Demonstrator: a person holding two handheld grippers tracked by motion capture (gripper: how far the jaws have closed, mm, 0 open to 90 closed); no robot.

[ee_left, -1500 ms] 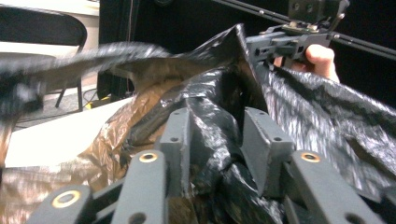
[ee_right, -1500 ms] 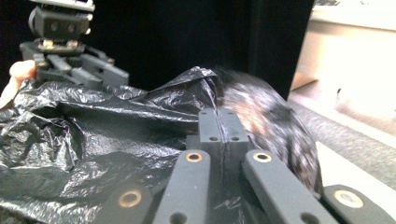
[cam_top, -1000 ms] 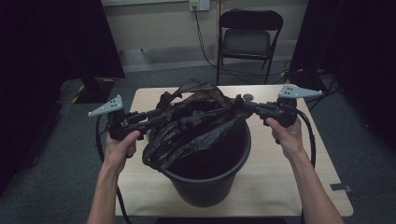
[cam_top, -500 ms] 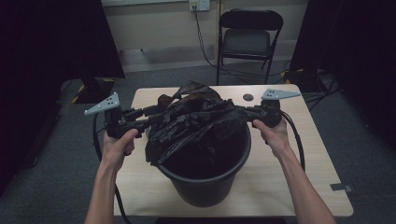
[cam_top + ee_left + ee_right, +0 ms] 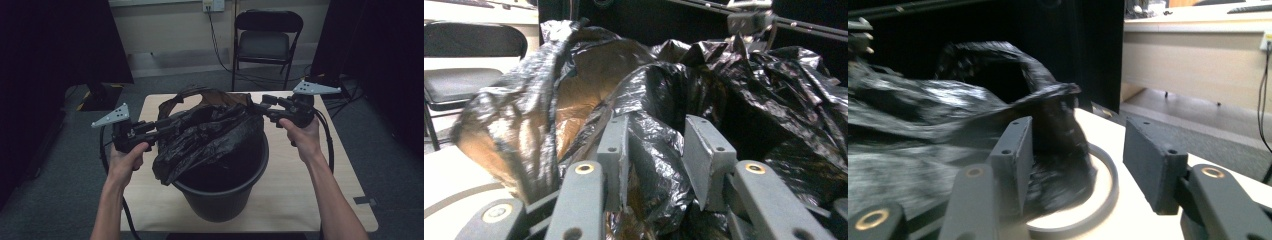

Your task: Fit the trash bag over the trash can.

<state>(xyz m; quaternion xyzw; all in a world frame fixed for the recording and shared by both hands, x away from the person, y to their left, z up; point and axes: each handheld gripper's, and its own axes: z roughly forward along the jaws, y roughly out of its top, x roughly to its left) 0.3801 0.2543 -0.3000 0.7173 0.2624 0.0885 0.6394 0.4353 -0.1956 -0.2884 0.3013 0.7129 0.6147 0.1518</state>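
A black plastic bag (image 5: 210, 135) lies crumpled over the mouth of a black bucket (image 5: 220, 200) on the wooden table (image 5: 300, 200). My left gripper (image 5: 172, 125) reaches in from the left. Its jaws have just been closing, and its pads (image 5: 616, 150) now pinch a bunched fold of the bag (image 5: 654, 165). At the bucket's far right my right gripper (image 5: 262, 106) has just been opening. Its jaws stand apart (image 5: 1078, 145); a twisted edge of the bag (image 5: 1058, 125) rests against one pad while the other is clear of it.
A grey ring (image 5: 1105, 175) is set in the table top under the right gripper. A folding chair (image 5: 267, 45) stands behind the table near the wall, with cables running down beside it. Dark curtains hang on both sides. Cables trail from both grippers past the table's edges.
The right gripper's jaws opened and let go of the bag's edge, and that hand drew back to the right and up a little. The left hand stayed put.
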